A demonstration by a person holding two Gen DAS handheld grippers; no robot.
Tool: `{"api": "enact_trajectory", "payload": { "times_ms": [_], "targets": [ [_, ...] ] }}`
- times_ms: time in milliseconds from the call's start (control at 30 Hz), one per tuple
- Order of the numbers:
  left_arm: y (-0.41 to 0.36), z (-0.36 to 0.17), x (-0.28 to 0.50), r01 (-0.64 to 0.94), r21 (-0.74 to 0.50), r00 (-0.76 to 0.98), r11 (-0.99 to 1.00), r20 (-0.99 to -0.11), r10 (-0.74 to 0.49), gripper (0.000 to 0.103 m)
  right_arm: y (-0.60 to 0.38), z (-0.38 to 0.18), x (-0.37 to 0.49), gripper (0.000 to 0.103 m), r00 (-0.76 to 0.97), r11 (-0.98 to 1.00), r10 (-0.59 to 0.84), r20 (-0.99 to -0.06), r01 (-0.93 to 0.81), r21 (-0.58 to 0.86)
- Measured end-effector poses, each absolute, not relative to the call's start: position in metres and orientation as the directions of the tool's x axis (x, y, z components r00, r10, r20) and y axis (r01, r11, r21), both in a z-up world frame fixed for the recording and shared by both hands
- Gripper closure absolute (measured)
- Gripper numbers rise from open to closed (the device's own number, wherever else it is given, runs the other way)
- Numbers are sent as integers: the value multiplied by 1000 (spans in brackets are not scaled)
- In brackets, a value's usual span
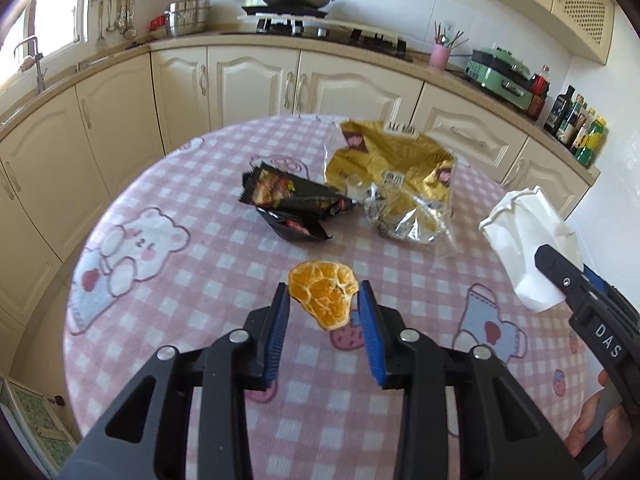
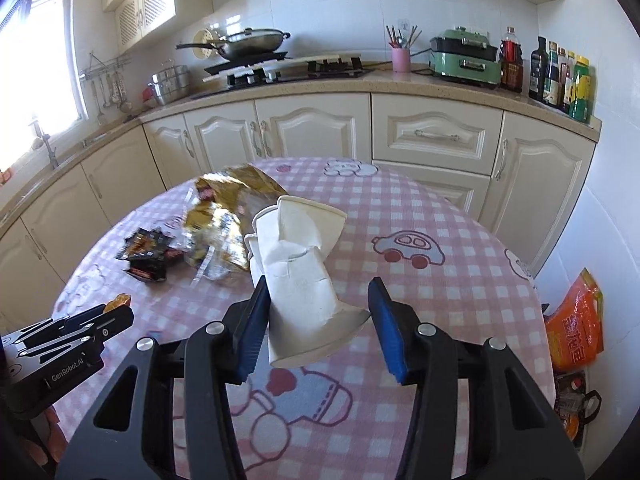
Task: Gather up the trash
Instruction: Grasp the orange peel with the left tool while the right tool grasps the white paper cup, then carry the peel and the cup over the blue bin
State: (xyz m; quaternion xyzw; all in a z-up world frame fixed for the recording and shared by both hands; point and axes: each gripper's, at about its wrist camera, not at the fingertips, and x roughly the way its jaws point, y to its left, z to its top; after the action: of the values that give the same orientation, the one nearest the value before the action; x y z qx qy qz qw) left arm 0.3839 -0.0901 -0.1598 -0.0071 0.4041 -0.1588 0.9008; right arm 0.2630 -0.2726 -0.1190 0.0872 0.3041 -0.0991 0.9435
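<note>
Trash on counter (image 1: pixel 200 264): 2 black wrappers (image 1: pixel 292 204), 1 gold bag (image 1: pixel 392 168). Left fingers (image 1: pixel 280 320) clamp 1 peel (image 1: pixel 324 292); right fingers (image 2: pixel 252 328), apart, straddle 1 cup (image 2: pixel 300 272).

Matt checked cloth (image 1: pixel 224 280) covers the counter; the crushed cup (image 2: pixel 298 280) is dull white paper, the gold bag (image 1: pixel 394 168) crinkly glossy foil, the dark wrappers (image 1: pixel 292 200) shiny plastic.
</note>
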Motion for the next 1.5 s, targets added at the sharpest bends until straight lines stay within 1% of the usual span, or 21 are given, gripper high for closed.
{"api": "enact_trajectory", "payload": {
  "times_ms": [167, 300, 433, 633, 767, 933, 1133, 1267, 1500],
  "targets": [
    [-62, -128, 352, 268, -129, 683, 955, -674, -283, 69, -231, -94, 250, 56, 834, 982, -71, -547, 155, 110],
    [-30, -115, 331, 243, -133, 713, 961, -648, -270, 69, -188, -83, 244, 56, 848, 992, -8, -530, 75, 104],
    [17, -109, 311, 188, -143, 739, 972, -631, -236, 69, -140, -79, 241, 56, 848, 996, 54, -528, -8, 88],
    [87, -116, 293, 90, -169, 752, 981, -634, -178, 69, -60, -86, 245, 56, 818, 987, 158, -553, -143, 71],
    [142, -129, 283, 0, -188, 747, 982, -653, -125, 69, -7, -99, 252, 56, 781, 971, 223, -583, -228, 66],
    [198, -155, 279, -100, -195, 720, 976, -691, -64, 69, 50, -123, 261, 56, 729, 951, 272, -628, -305, 57],
    [251, -192, 285, -181, -211, 673, 961, -739, -36, 69, 99, -155, 275, 56, 666, 931, 303, -682, -359, 62],
    [273, -216, 292, -226, -210, 639, 951, -769, -18, 69, 119, -173, 284, 56, 644, 925, 301, -704, -377, 52],
    [283, -239, 313, -239, -216, 612, 947, -790, -26, 67, 132, -189, 301, 56, 637, 924, 288, -715, -381, 33]
  ]
}}
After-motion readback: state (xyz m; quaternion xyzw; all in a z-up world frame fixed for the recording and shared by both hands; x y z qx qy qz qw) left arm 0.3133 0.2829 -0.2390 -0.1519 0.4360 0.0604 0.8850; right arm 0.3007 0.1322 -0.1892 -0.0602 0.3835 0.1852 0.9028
